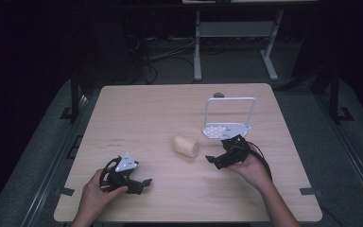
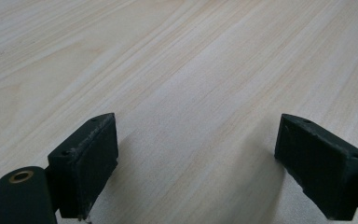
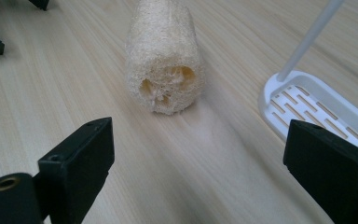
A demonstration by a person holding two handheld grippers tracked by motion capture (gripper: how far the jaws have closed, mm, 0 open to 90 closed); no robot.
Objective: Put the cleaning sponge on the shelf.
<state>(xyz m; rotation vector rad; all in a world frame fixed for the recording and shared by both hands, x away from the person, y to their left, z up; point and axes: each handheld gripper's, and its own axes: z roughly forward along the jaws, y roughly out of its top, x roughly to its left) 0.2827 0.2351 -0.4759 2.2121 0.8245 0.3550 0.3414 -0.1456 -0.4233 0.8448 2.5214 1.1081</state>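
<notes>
Dark room, grey floor [image 1: 38,156], metal stand [image 1: 236,33]

Pale loofah piece [image 1: 186,145] lies on its side beside white rack [image 1: 228,126].

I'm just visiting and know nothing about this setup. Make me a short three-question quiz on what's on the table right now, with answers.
1. True or false: the right gripper is shut on the loofah.
2. Which thing lies nearest the right gripper's far jaw? A) white rack B) a cup C) a book
3. Fill in: between the left gripper jaws there is only bare ____.

Key
1. False; its jaws stand wide apart, and the loofah lies ahead of them on the table.
2. A.
3. Table; that gripper is open too.
</notes>
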